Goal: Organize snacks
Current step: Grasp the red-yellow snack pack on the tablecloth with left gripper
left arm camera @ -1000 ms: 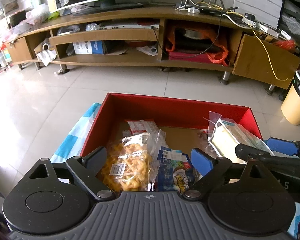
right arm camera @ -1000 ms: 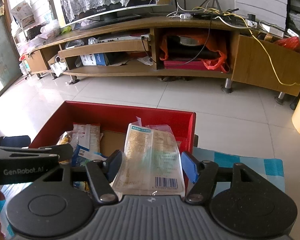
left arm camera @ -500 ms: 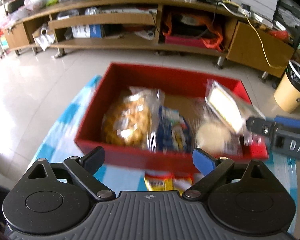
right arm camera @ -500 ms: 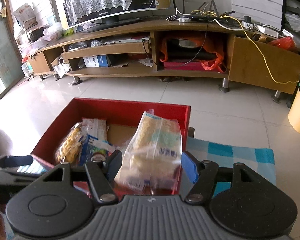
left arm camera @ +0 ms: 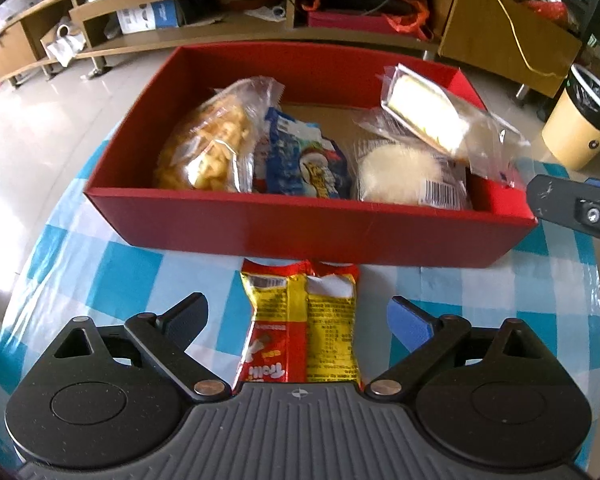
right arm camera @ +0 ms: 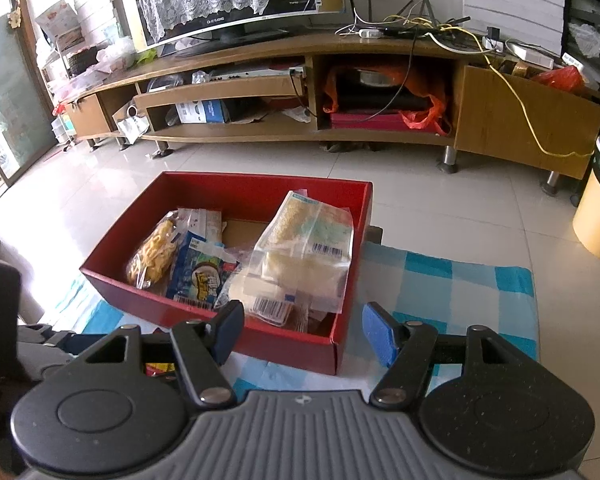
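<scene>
In the left wrist view, a red cardboard box (left arm camera: 308, 220) fills the middle of the frame, standing on a desk covered by a blue-and-white checked cloth (left arm camera: 112, 280). Inside the box, from left to right, lie a clear bag of orange-yellow fried snacks (left arm camera: 208, 148), a blue printed snack packet (left arm camera: 300, 164), a clear-wrapped round white bun (left arm camera: 400, 172), and, leaning on the box's right wall, a clear-wrapped pale yellow cake slab (left arm camera: 424, 116).

One snack is still outside: a red-and-yellow foil snack packet (left arm camera: 304, 324) lies flat on the cloth at lower centre, its far end just beside the box's near wall. The left tongs (left arm camera: 296, 316) are spread wide, one finger on each side of this packet, not touching it as far as can be seen.

In the right wrist view, the right tongs (right arm camera: 304, 332) are also spread wide and hold nothing, hovering above the near right corner of the box.

The step in hand appears to be picking up the last loose packet. The next move likely calls for lowering the left tongs around it, pressing them together across its width, then lifting it over the near wall into the bare cardboard patch at the back of the box.
</scene>
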Available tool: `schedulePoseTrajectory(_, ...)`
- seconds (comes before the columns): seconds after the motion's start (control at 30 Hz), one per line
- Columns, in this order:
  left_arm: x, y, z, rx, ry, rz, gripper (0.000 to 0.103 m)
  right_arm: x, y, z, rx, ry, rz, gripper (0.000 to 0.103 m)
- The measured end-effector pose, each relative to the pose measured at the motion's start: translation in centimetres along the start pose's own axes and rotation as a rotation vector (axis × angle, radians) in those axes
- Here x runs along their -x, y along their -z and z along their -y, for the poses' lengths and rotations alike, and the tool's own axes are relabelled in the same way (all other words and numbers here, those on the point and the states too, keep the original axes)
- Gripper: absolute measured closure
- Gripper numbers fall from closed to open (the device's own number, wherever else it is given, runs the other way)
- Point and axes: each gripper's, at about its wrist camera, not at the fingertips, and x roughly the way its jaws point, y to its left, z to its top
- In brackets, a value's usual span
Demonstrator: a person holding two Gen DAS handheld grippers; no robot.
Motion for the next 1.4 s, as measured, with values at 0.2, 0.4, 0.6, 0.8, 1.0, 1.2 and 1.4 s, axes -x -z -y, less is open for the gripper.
schedulePoseTrajectory(0.2, -1.2, 0.4, 0.4, -0.01, -0.009, -0.036, 0.004, -0.2, 0.1, 0.0, 0.013, -0.001, -0.011, 0.038)
schedulePoseTrajectory(0.4, -1.8, 0.4, 0.7, -0.015, -0.008, -0.051, 0.004, -0.6, 0.1, -0.6, 0.036, -0.002, -0.022, 0.038)
schedulePoseTrajectory(0.6, -3.0, 0.3, 0.6, 0.002, 0.004, -0.091, 0.004, -0.9, 0.1, -0.9, 0.05, -0.004, -0.032, 0.038)
schedulePoseTrajectory(0.8, -3.1, 0.7, 1.1, -0.014, -0.014, -0.085, 0.008, -0.8, 0.3, -0.8, 0.056, -0.001, -0.034, 0.038)
schedulePoseTrajectory(1.0, -1.7, 1.8, 0.7, -0.016, -0.001, -0.077, 0.029, 0.6, 0.6, -0.5, 0.044, -0.001, -0.019, 0.038)
schedulePoseTrajectory(1.2, -0.4, 3.7, -0.1, -0.001, -0.009, -0.073, 0.035, 2.6, 2.5, -0.9, 0.033, -0.01, -0.032, 0.038)
schedulePoseTrajectory(1.4, 1.2, 5.5, -1.5, 0.055, 0.031, -0.094, 0.038, 5.2, 6.5, -2.0, 0.022, -0.051, -0.087, 0.037)
